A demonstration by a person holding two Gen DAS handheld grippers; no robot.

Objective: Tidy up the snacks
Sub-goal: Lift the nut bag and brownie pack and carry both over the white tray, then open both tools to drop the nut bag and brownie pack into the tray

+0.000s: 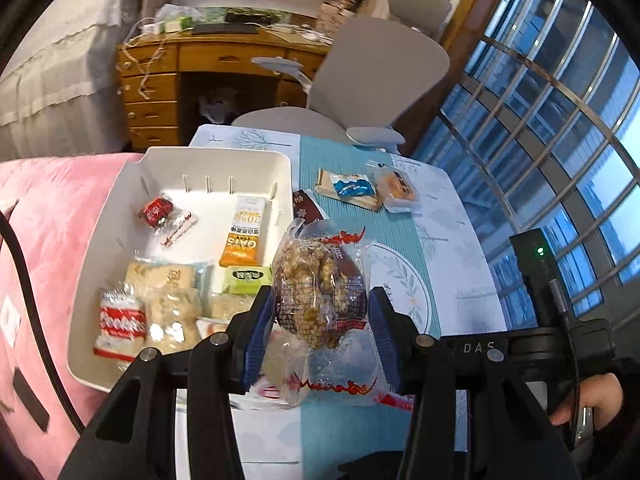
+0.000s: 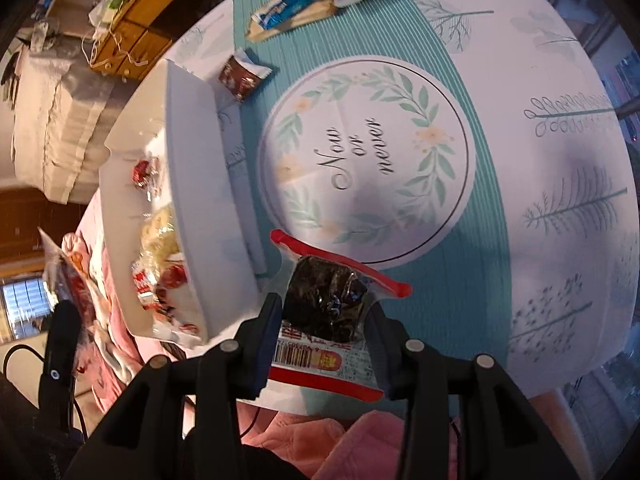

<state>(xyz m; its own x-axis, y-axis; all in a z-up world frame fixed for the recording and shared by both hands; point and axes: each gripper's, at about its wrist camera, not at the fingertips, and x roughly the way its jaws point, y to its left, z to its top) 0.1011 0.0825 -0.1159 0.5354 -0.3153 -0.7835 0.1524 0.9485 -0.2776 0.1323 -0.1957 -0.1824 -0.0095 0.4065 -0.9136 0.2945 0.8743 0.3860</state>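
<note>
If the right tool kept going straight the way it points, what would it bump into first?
Most likely the tablecloth, around the teal stripe just below the "Now or never" circle. The right tool points steeply down, with a dark snack packet clamped in it. The white bin sits off to the side. Depth is hard to judge.

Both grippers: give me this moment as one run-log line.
left gripper: shut on walnut snack pack | right gripper: shut on dark snack pack | white bin: part-filled | table: three snacks left
</note>
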